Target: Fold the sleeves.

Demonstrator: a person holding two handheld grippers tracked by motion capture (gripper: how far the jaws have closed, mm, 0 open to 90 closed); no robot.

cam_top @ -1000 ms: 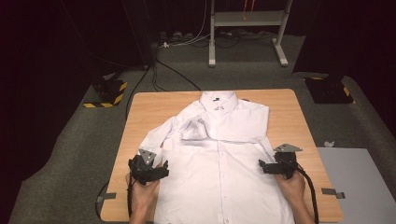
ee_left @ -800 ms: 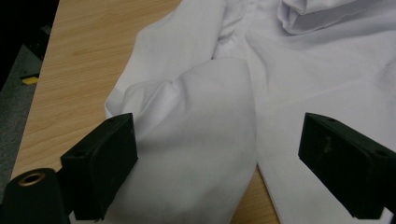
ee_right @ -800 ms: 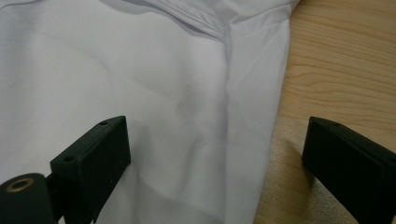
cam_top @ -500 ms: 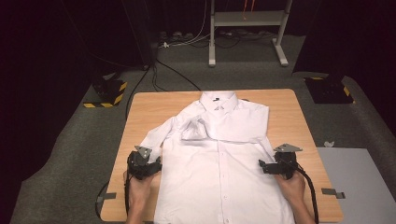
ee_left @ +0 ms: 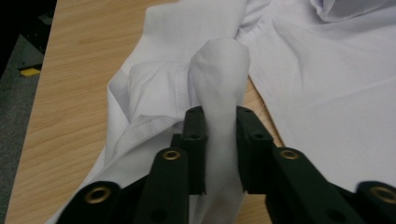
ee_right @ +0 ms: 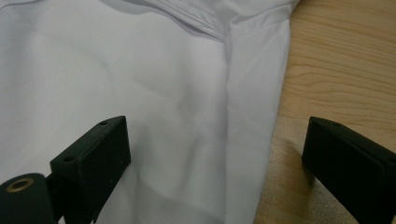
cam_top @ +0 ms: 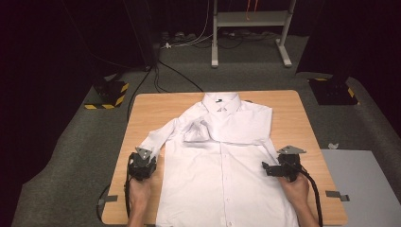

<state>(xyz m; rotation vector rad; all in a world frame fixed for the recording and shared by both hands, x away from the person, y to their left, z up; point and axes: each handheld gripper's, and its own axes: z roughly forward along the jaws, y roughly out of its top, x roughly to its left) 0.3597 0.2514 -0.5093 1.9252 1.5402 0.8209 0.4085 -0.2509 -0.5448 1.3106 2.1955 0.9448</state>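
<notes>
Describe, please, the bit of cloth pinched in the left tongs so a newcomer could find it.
On the wooden table lies a white shirt, collar away from the person. At its left edge, near the sleeve, the left tongs have just closed on a fold of fabric. It alone stands up as a ridge; the rest lies flat.

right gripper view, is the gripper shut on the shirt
No, the right gripper stands wide open, one jaw over the white shirt and the other over the bare wooden table.
</notes>
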